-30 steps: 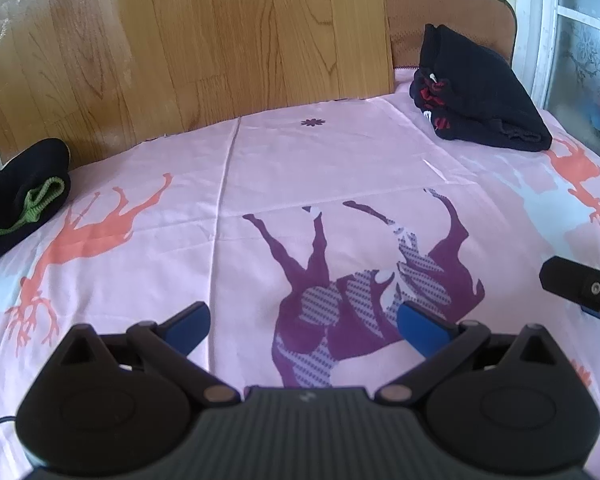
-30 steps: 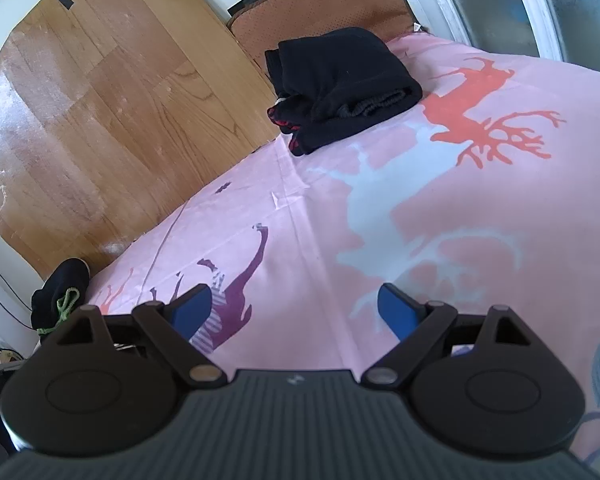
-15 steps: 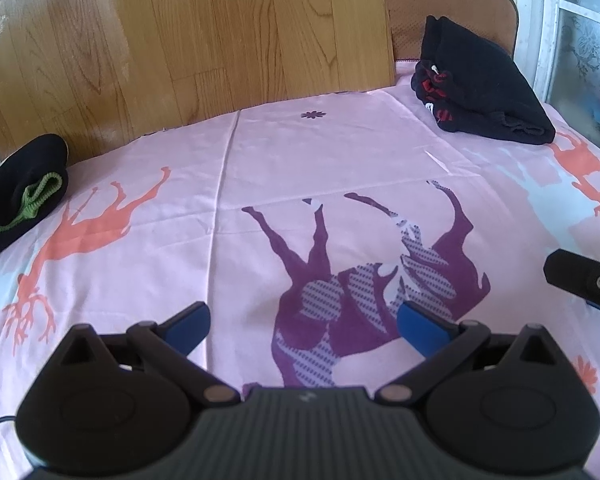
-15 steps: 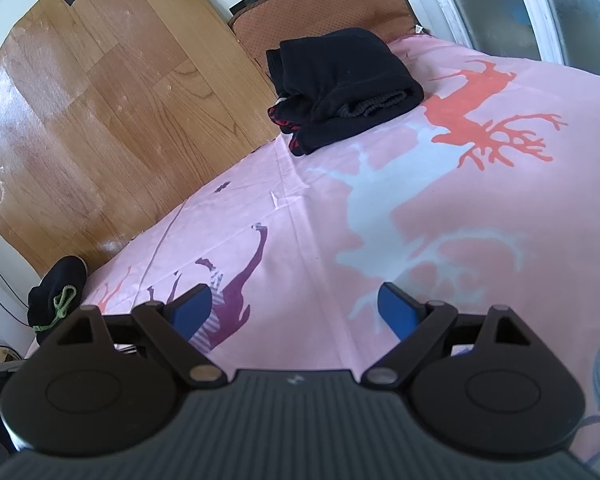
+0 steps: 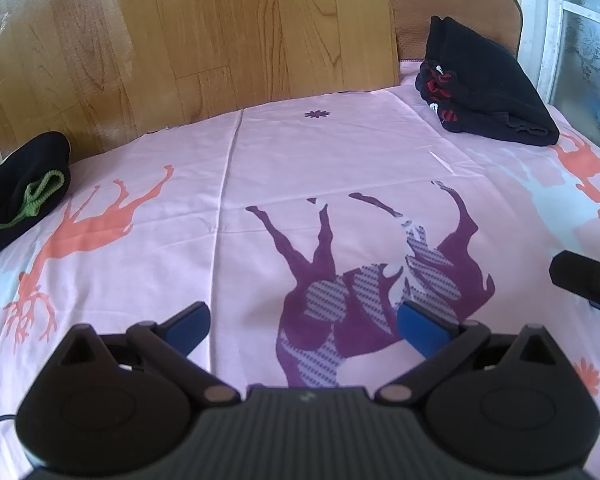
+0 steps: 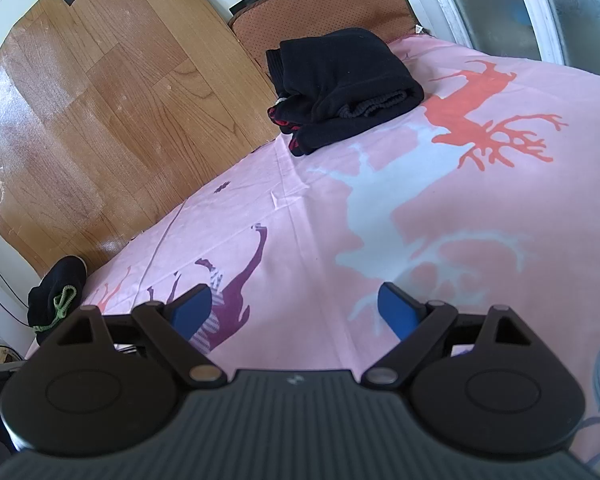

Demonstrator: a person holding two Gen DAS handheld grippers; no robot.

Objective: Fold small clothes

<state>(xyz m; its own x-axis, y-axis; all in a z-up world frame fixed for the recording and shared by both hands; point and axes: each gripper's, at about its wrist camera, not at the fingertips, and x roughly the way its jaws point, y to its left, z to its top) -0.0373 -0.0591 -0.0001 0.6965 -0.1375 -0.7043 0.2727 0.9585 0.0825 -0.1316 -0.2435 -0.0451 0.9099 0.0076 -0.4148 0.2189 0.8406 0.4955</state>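
**Hovering between garments: both grippers empty over the sheet**

Item 1. Left gripper (image 5: 302,322): blue fingers spread wide, nothing between them, held above the purple deer print on the pink bedsheet (image 5: 320,152).

Item 2. Right gripper (image 6: 294,312): fingers likewise spread and empty, over the pale blue deer print; one black finger of it shows at the right edge of the left wrist view.

Item 3. Black garment stack (image 6: 340,88): folded, red trim visible along one edge, resting at the far corner of the sheet against the brown cushion (image 6: 332,12). Well apart from both grippers.

Item 4. Black bundle with green trim (image 5: 24,192): loosely bunched at the far left edge of the sheet, beside the wood-grain panel (image 5: 180,32). Apparently not yet folded.

Step in hand, as judged: between pieces, no cloth on the working area. Next move likely calls for reaching left to the bunched item, pinching a single edge, and dragging it to the clear centre to be spread flat before folding.
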